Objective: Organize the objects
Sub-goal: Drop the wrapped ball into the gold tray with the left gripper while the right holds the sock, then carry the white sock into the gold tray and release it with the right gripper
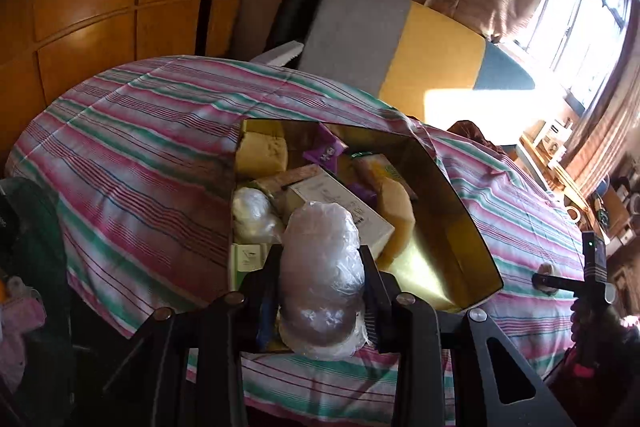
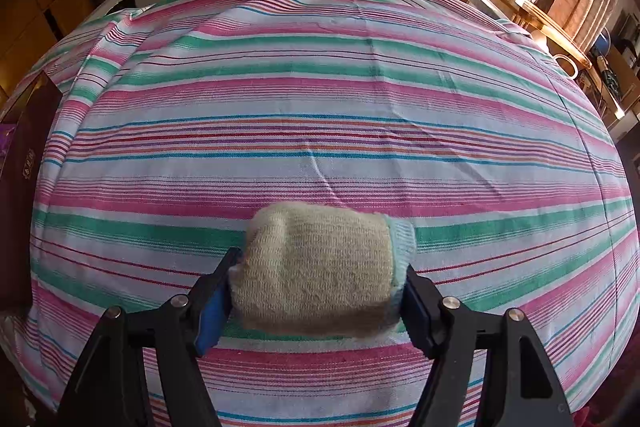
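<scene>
Left gripper (image 1: 322, 267) clamps plastic-wrapped bundle (image 1: 320, 267); right gripper (image 2: 320, 287) clamps rolled sock (image 2: 320, 267)

Striped-cloth table (image 2: 320, 87), gold box (image 1: 460, 227), rolled sock (image 2: 320, 267)

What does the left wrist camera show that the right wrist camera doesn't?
Only the left wrist view shows the inside of the gold-lined box, packed with small packages, and the left claw shut on a plastic-wrapped bundle over it. Only the right wrist view shows the right claw around a rolled beige sock, resting on the cloth. Both show the striped cloth and the sunlit window side.
</scene>
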`<control>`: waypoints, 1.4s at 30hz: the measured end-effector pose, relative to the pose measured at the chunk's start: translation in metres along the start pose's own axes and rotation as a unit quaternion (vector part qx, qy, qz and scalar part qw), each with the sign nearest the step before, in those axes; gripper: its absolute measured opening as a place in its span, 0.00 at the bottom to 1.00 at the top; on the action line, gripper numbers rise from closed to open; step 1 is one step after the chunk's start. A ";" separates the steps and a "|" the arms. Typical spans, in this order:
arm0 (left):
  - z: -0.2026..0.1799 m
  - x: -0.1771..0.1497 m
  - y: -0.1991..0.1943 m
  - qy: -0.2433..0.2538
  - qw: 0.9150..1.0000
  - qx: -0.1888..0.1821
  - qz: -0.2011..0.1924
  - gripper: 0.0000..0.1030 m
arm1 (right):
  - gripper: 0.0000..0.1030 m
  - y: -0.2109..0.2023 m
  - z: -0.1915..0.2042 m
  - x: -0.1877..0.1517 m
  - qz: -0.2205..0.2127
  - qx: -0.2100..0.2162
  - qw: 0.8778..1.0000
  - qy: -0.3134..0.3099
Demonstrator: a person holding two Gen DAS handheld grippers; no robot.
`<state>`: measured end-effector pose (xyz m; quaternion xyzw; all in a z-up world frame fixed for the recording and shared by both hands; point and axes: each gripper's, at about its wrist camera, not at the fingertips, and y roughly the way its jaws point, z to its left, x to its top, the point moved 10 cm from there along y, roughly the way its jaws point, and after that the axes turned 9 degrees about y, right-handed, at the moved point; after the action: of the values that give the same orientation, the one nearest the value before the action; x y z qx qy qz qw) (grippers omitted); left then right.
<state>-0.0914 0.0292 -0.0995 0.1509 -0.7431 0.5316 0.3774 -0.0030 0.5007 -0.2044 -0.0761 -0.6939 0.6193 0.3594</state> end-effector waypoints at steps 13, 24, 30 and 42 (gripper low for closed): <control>-0.080 0.001 0.074 0.130 0.989 -0.036 0.056 0.37 | 0.71 -0.001 -0.001 0.000 0.000 -0.003 1.000 -0.004; -0.062 -0.010 0.063 0.100 0.993 -0.025 0.051 0.46 | 0.70 -0.001 -0.001 0.000 -0.004 -0.008 1.000 -0.007; -0.048 -0.002 0.042 0.087 0.996 0.014 0.030 0.46 | 0.68 -0.005 0.002 0.001 -0.011 -0.022 1.000 -0.013; -0.023 0.012 0.008 0.072 0.995 0.067 -0.002 0.51 | 0.68 -0.081 0.135 -0.012 -0.062 0.107 0.989 -0.084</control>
<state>-0.0953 0.0557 -0.0929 0.1390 -0.6760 0.5891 0.4203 -0.0471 0.3672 -0.1320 0.0583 -0.6548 0.6707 0.3435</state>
